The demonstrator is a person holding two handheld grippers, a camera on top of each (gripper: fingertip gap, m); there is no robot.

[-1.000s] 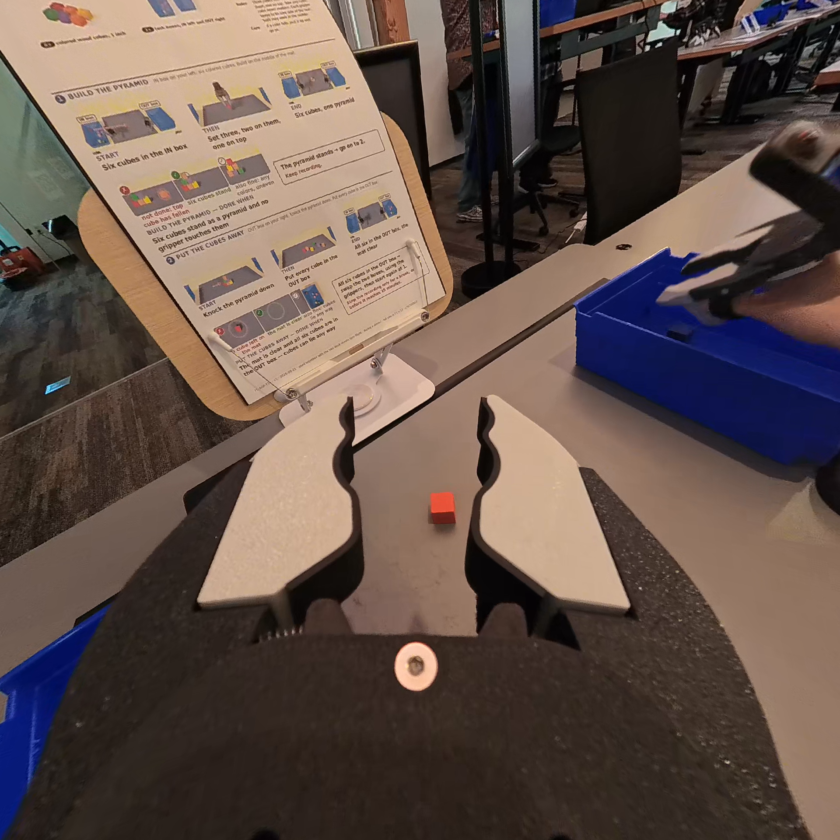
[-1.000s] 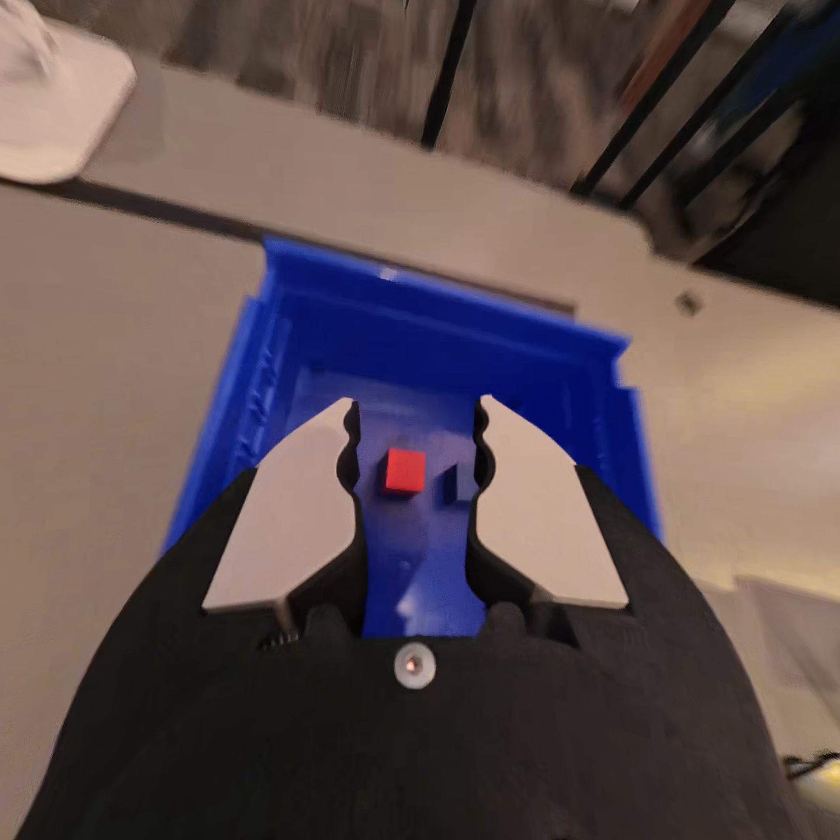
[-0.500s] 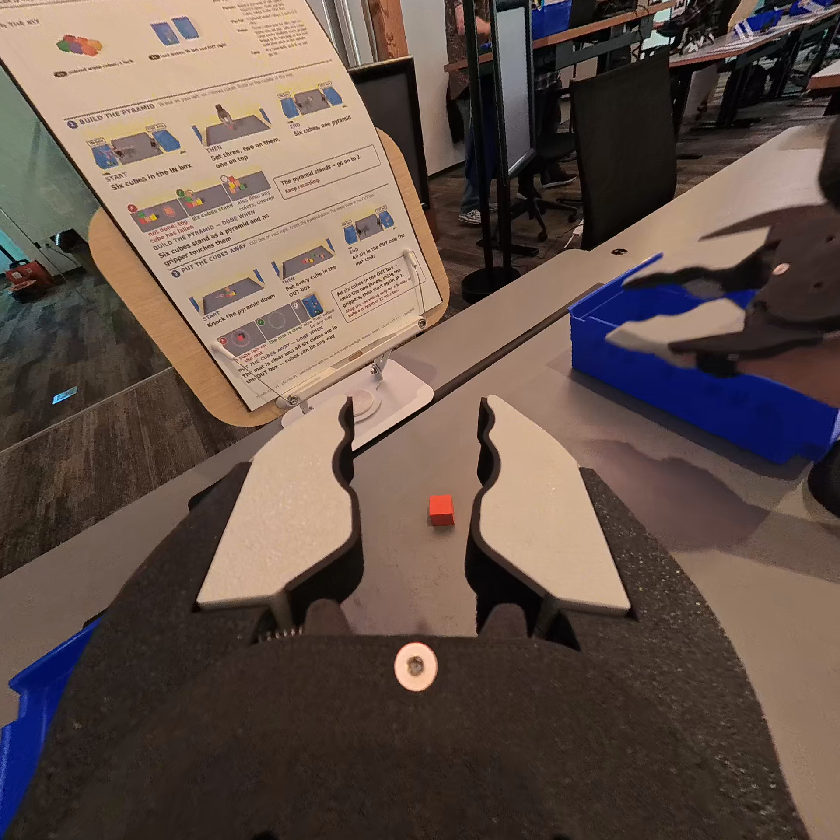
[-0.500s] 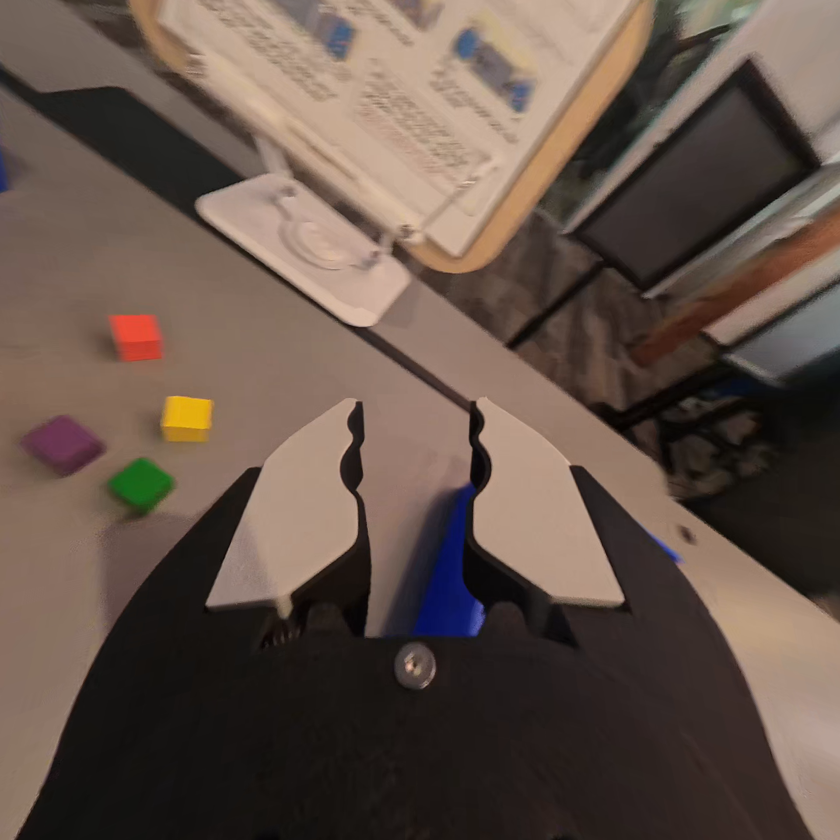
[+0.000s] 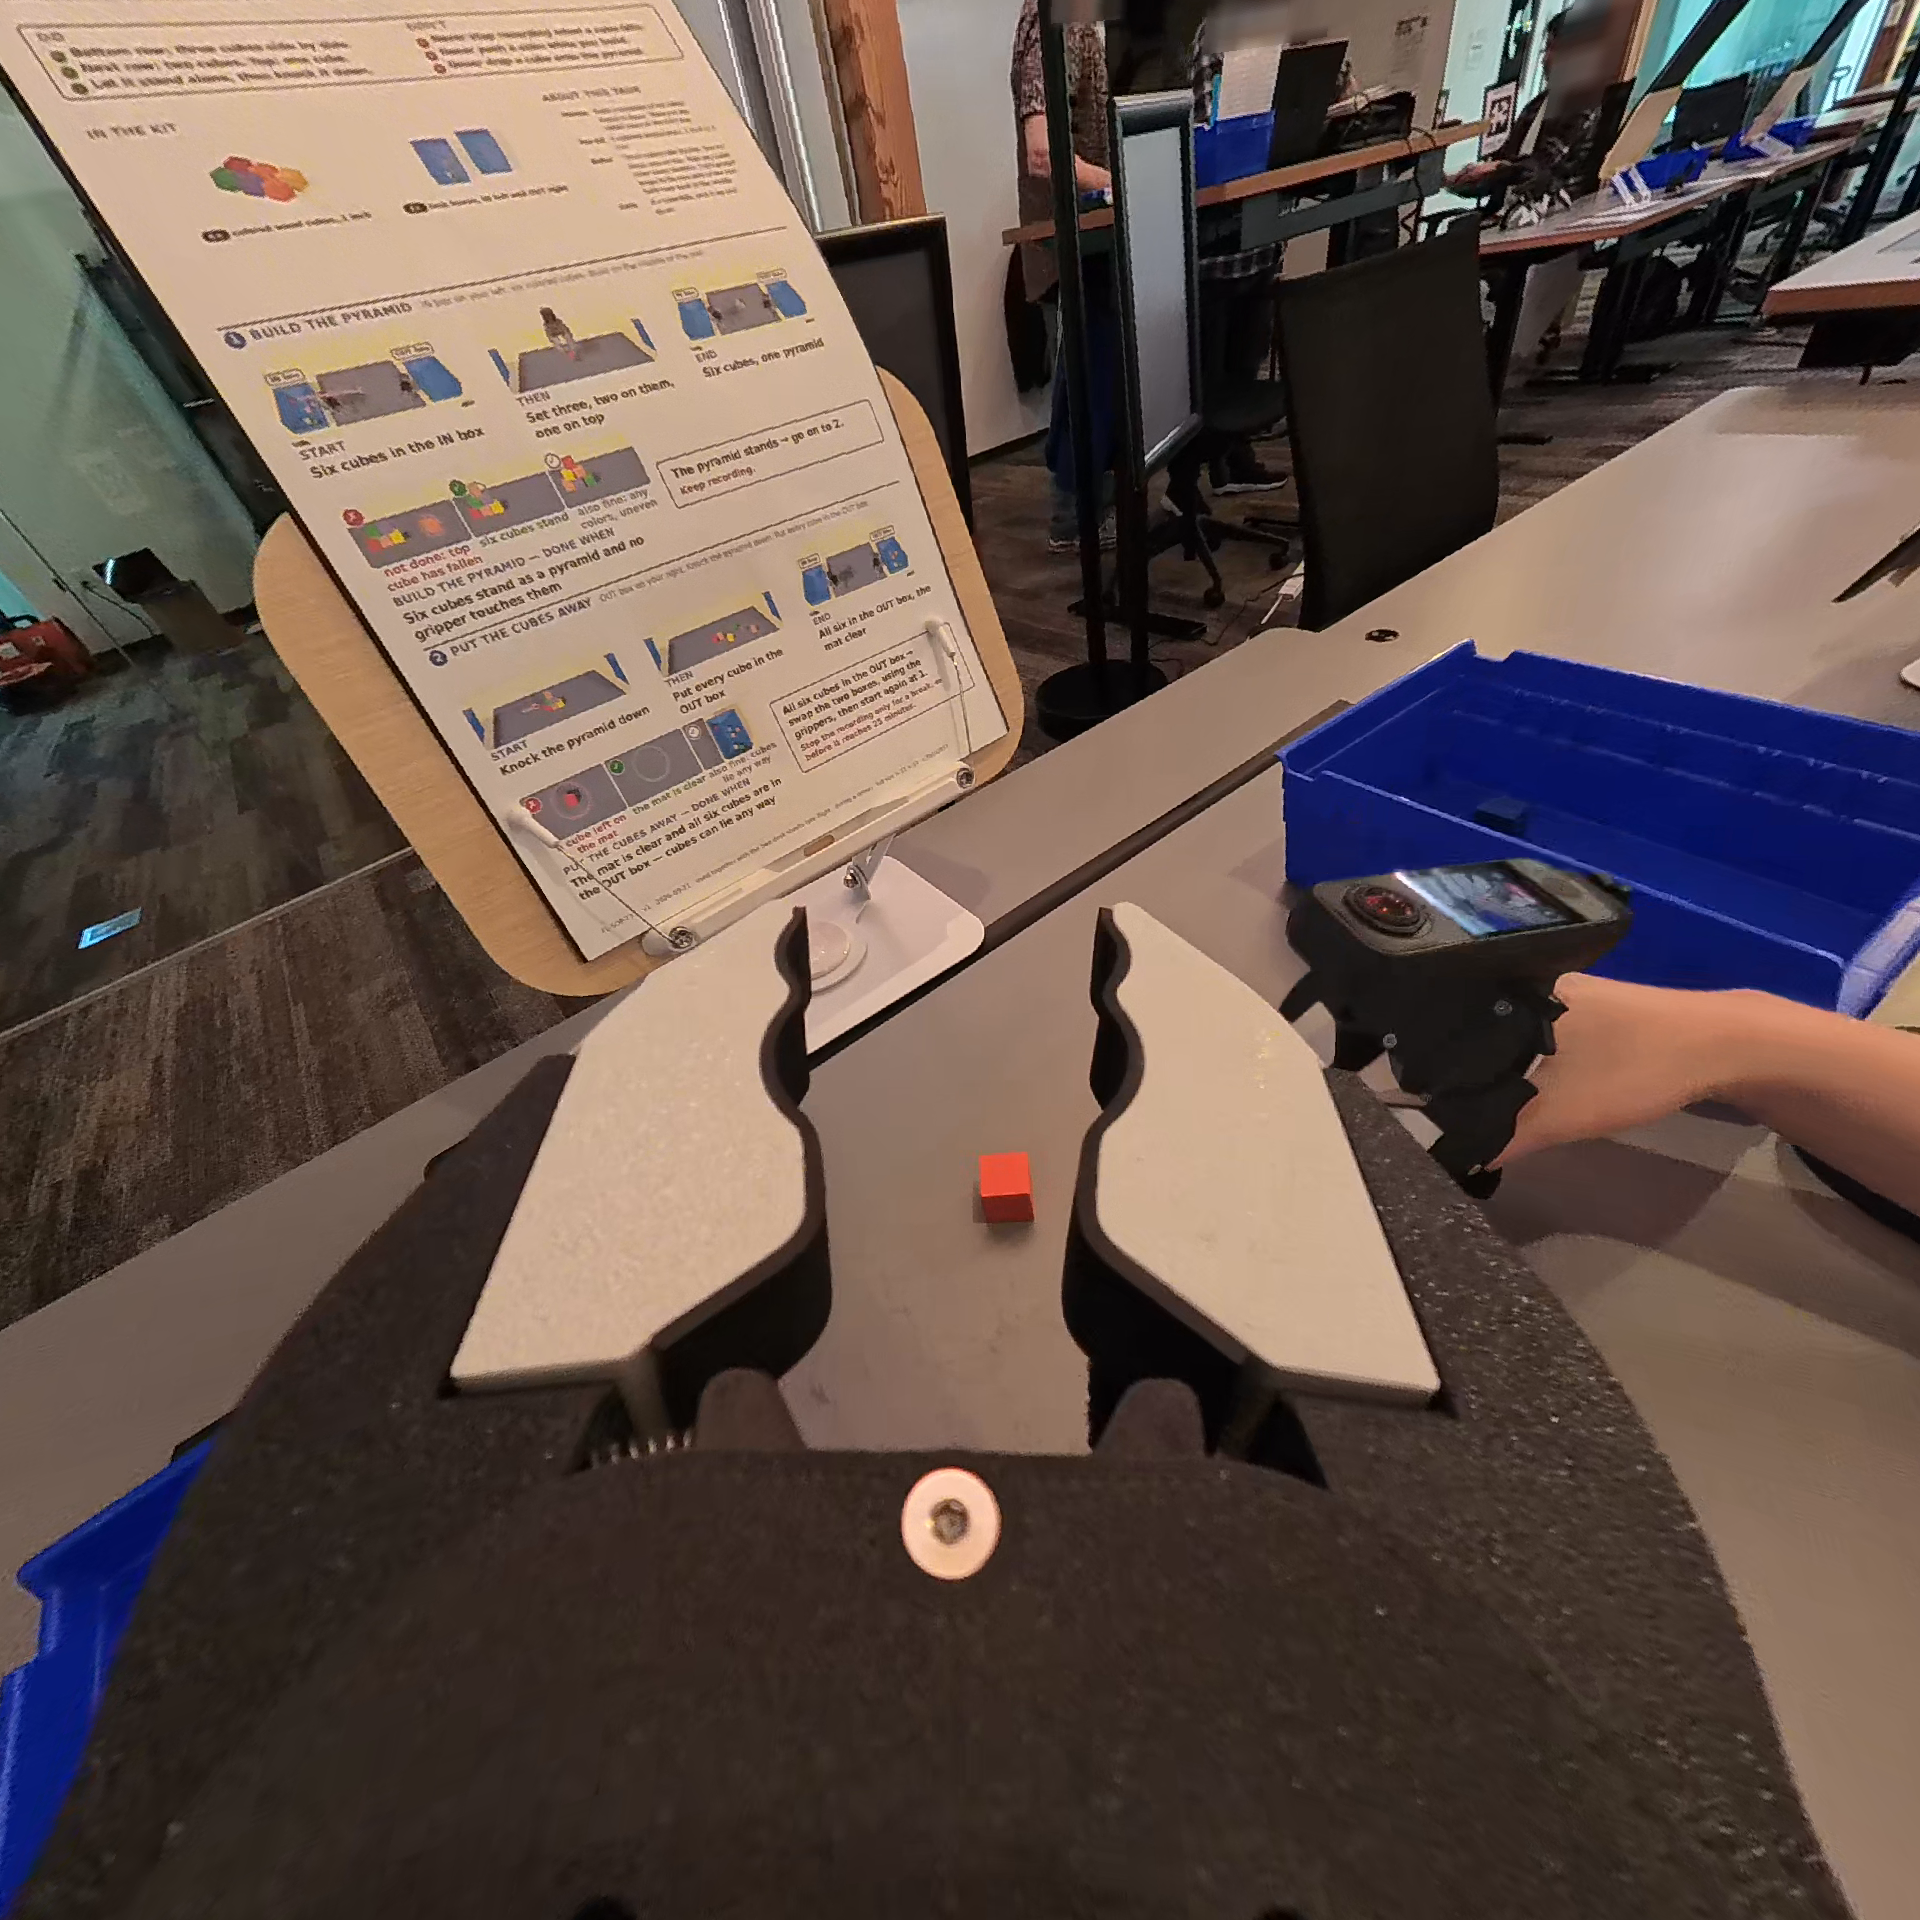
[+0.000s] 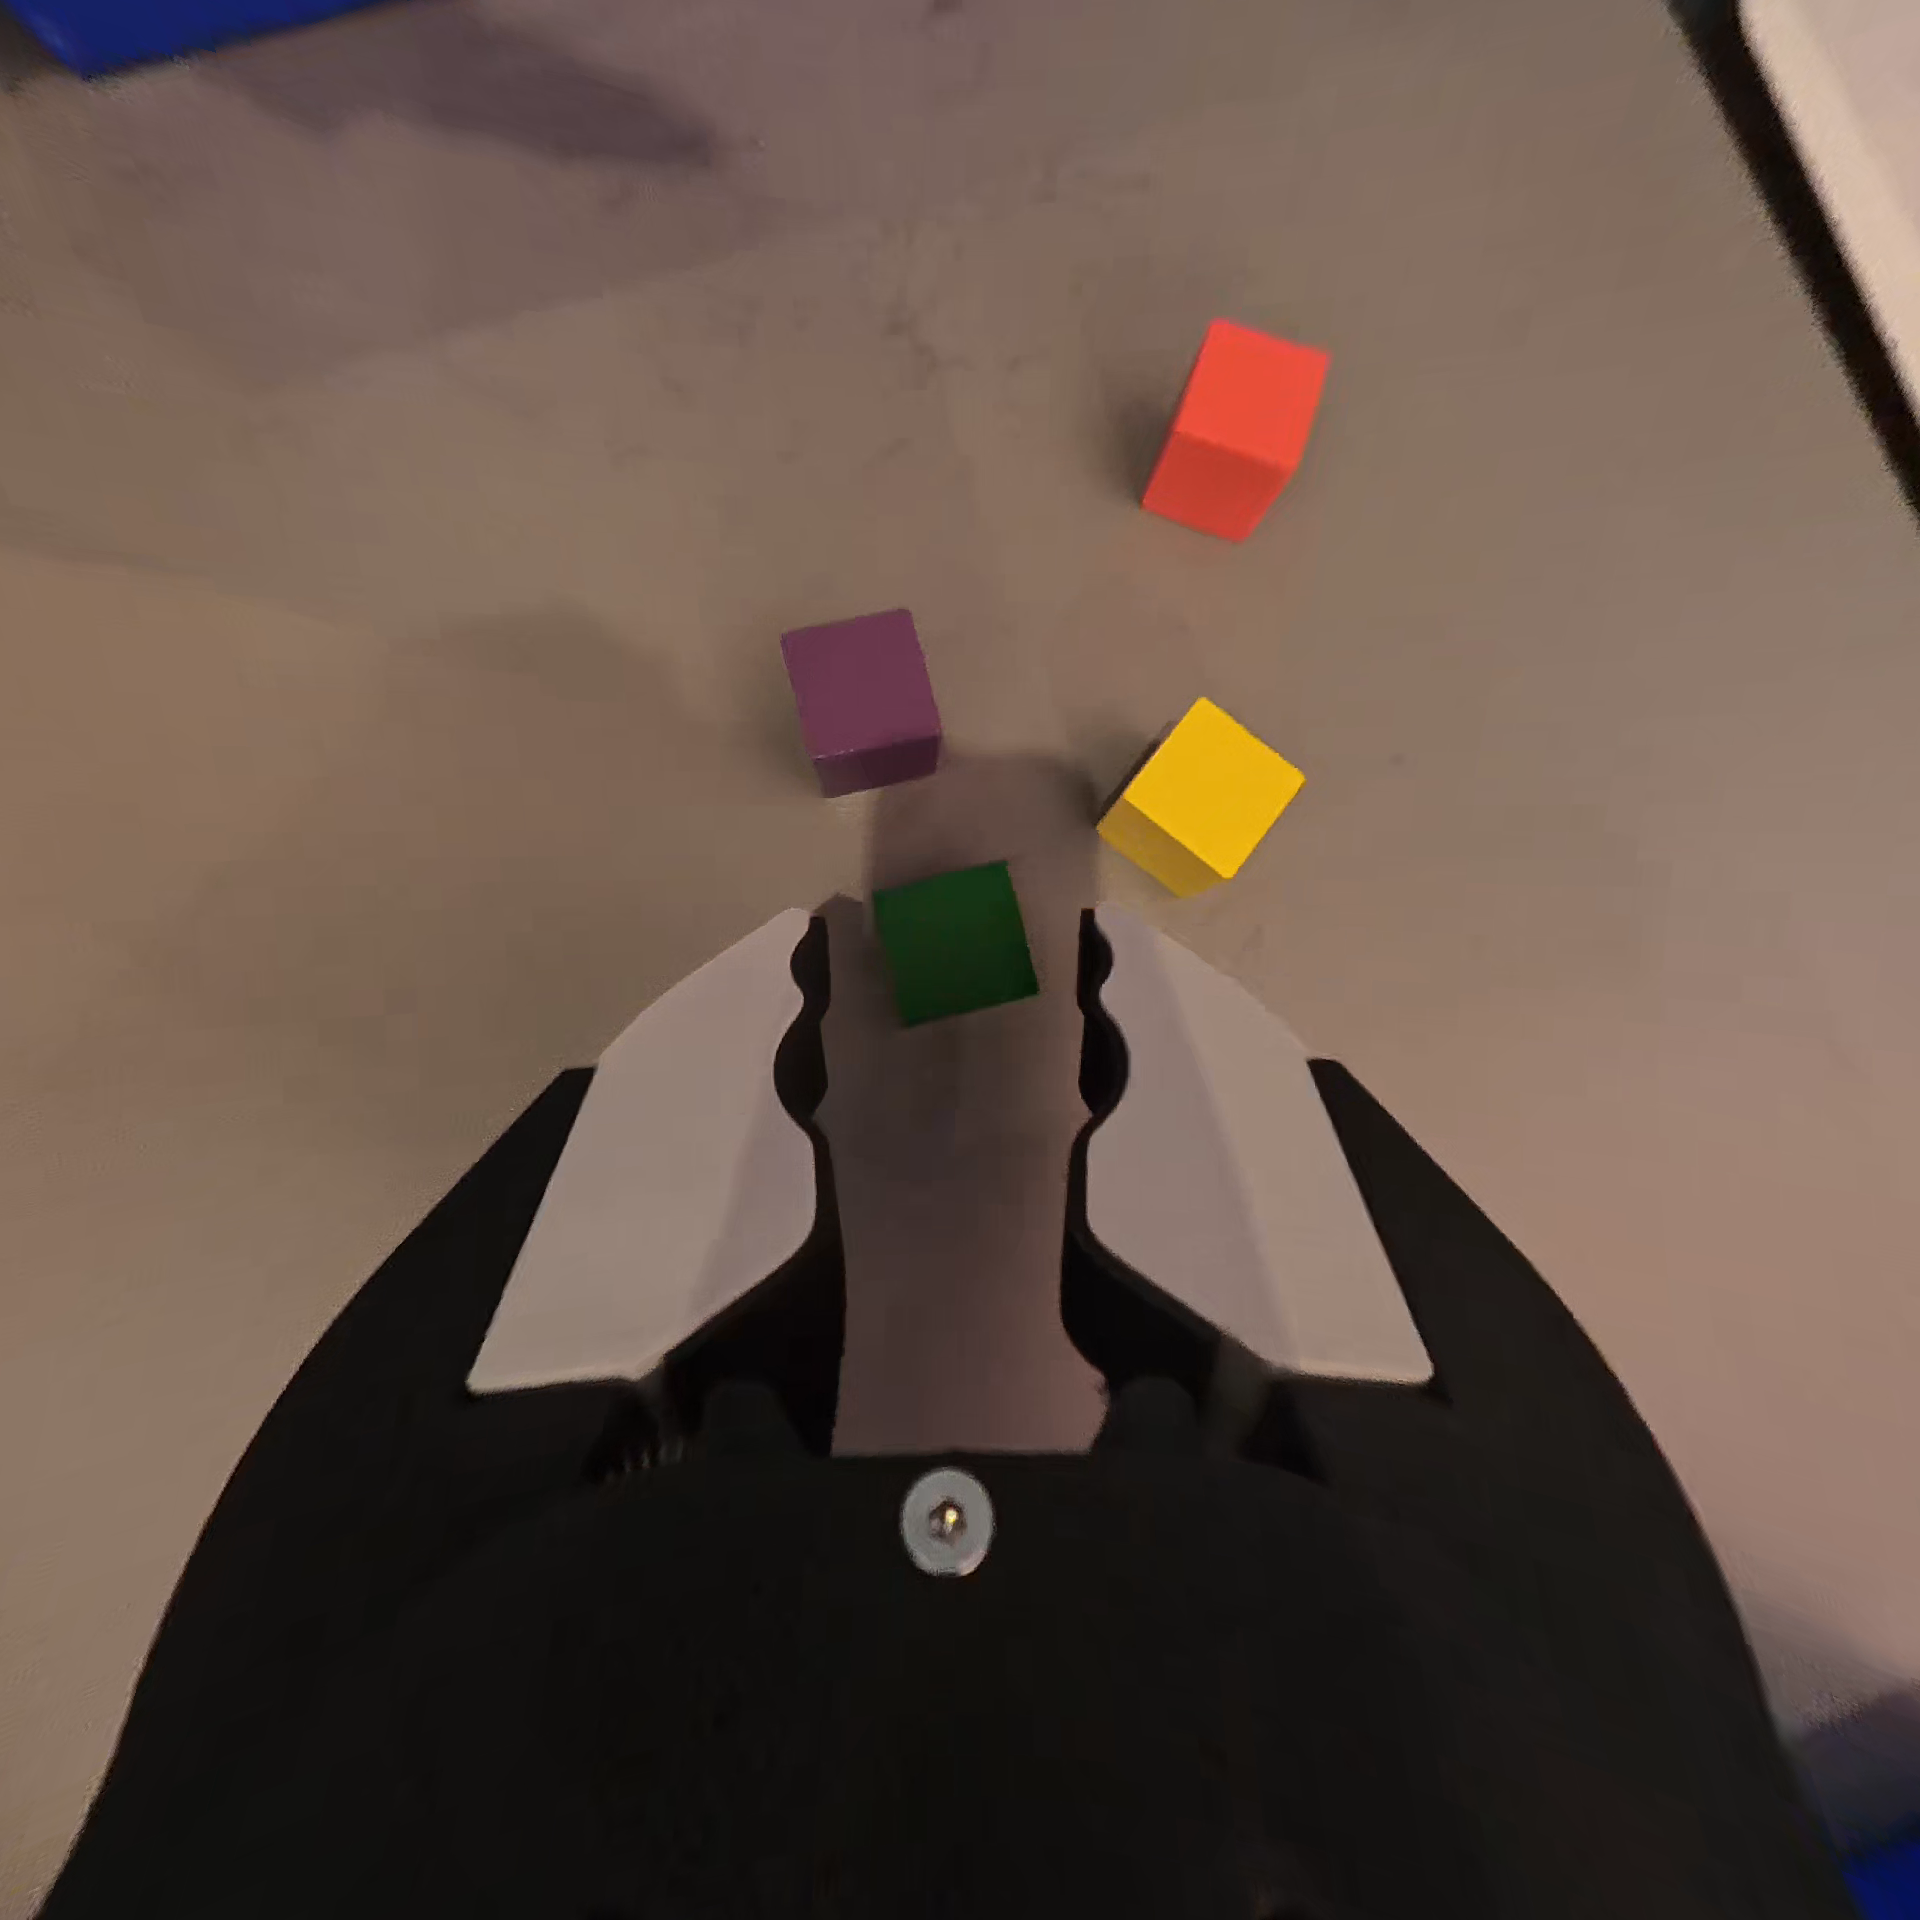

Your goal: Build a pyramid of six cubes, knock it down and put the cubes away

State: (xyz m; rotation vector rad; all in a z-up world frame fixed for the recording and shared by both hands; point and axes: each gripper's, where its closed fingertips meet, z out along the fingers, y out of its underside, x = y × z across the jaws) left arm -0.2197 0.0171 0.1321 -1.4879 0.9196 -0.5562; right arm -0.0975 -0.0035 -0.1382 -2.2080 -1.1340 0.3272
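right tool (image 6: 954, 914) wide open, empty, straddling the green cube (image 6: 954, 943) beside the yellow cube (image 6: 1201, 795); looks light, rigid; pinch its flat sides

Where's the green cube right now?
In the right wrist view, the green cube lies on the mat just ahead of the open right gripper, nearest the purple cube and yellow cube.

At my eleven o'clock lies dark patterned carpet floor (image 5: 208, 997). At one o'clock stands a black office chair (image 5: 1387, 416); long wooden-edged desks (image 5: 1351, 171) beyond.
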